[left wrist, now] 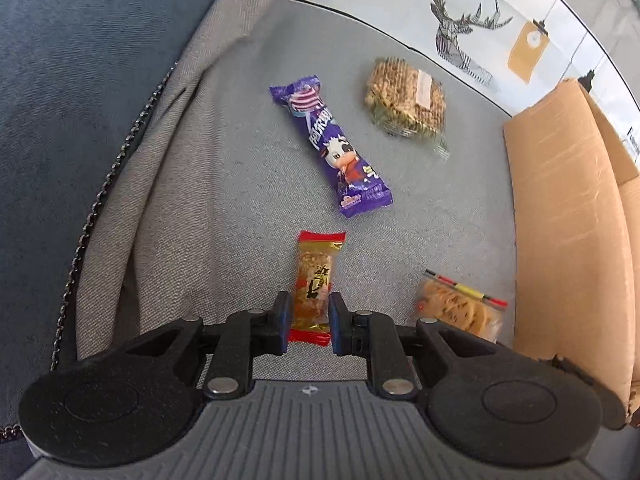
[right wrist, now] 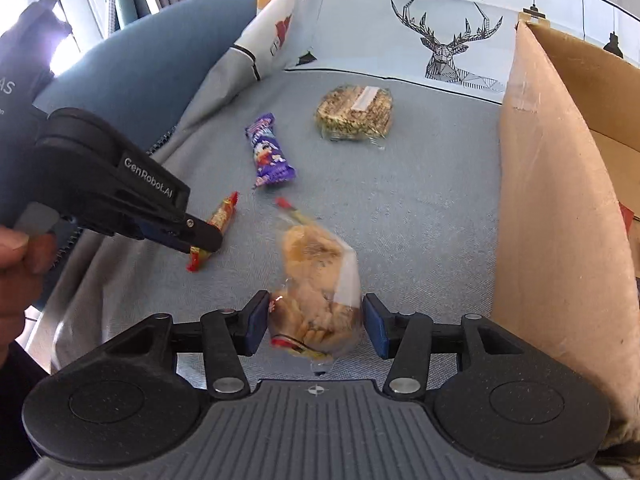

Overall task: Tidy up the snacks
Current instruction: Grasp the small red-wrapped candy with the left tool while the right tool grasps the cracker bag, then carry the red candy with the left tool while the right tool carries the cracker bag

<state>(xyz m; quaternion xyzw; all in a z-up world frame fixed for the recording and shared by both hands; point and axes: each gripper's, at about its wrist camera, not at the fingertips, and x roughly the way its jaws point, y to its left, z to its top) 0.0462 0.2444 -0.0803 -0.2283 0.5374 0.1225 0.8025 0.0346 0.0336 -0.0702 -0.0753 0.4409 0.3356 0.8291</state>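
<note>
Left wrist view, purple candy wrapper (left wrist: 330,146), noodle cake (left wrist: 406,98), cardboard box (left wrist: 568,216) at right.

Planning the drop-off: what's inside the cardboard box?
The cardboard box stands open; only bare inner walls and a red scrap at its edge show. Its near wall hides the floor.

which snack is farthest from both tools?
The clear-wrapped noodle cake, back by the deer cushion; the purple bar lies nearer, untouched too.
</note>
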